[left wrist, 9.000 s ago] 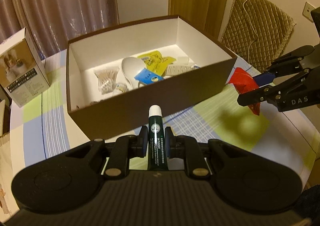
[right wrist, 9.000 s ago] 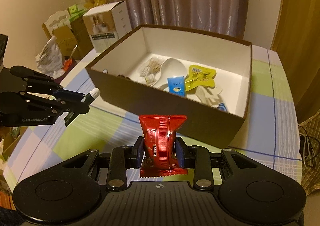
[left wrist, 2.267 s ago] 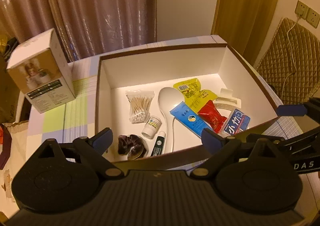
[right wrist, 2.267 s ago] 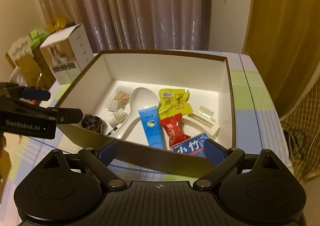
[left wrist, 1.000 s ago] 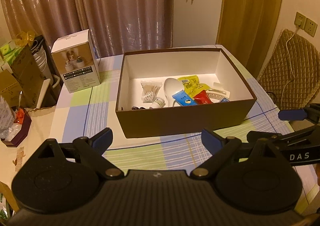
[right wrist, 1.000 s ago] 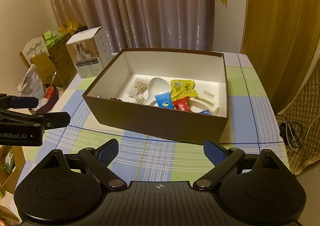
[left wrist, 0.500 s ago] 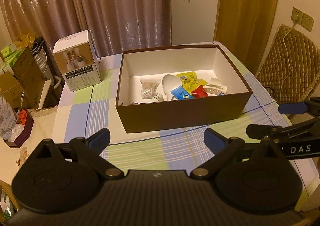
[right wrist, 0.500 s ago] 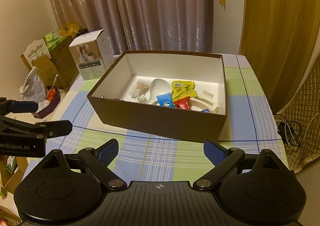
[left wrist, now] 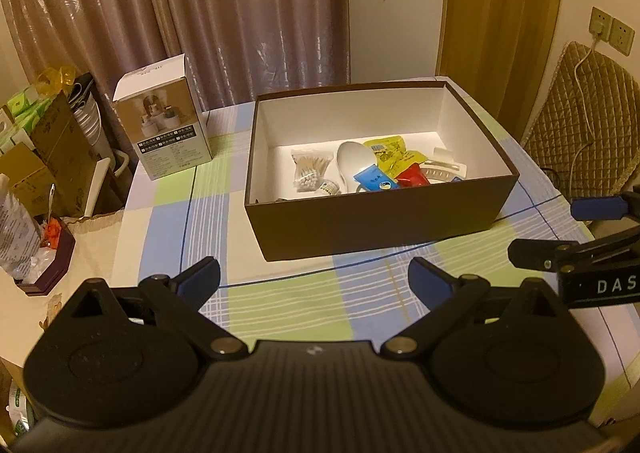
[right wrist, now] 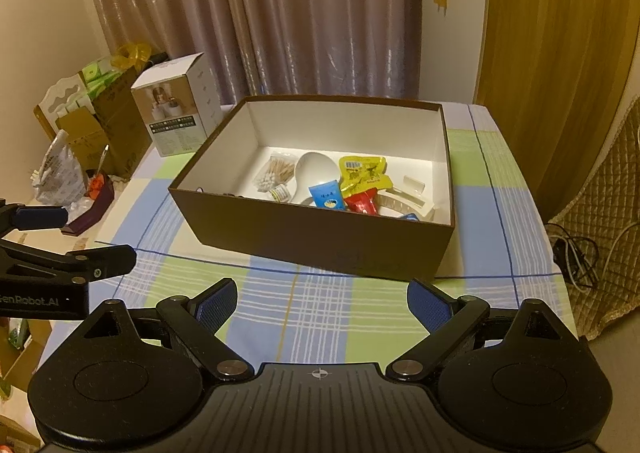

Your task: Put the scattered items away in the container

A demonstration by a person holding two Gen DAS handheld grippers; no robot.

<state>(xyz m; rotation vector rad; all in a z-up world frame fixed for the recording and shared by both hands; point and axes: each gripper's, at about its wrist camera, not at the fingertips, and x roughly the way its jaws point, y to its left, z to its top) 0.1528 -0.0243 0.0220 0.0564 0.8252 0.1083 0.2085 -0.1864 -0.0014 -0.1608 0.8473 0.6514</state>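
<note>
Left tongs [left wrist: 314, 279]: spread wide, nothing between the blue pads, hanging above the near edge of the checked-cloth counter [left wrist: 288, 305]. A second ago the brown cardboard box [left wrist: 376, 221] filled more of this view; I have backed away and it now sits near the counter's centre, toward the far edge.

Box contents, left to right: clear packet of cotton swabs [left wrist: 310, 169], small white bottle [left wrist: 329, 186], white plastic spoon [left wrist: 354, 161], blue tube [left wrist: 374, 179], yellow sachet [left wrist: 394, 151], red foil snack packet [left wrist: 412, 177], white hair clip [left wrist: 444, 169]. The dark green tube I carried nine seconds ago is hidden behind the near wall from here. The red packet, then pinched in my right tongs, now lies inside the box.

Right tongs [right wrist: 322, 303]: also spread, empty, above the near edge, well apart from the box.

White printed carton [left wrist: 164, 129] stands at the far left corner; I judge it not part of the scatter. No loose small items on the cloth in either view. Judgement: tidying appears complete.
</note>
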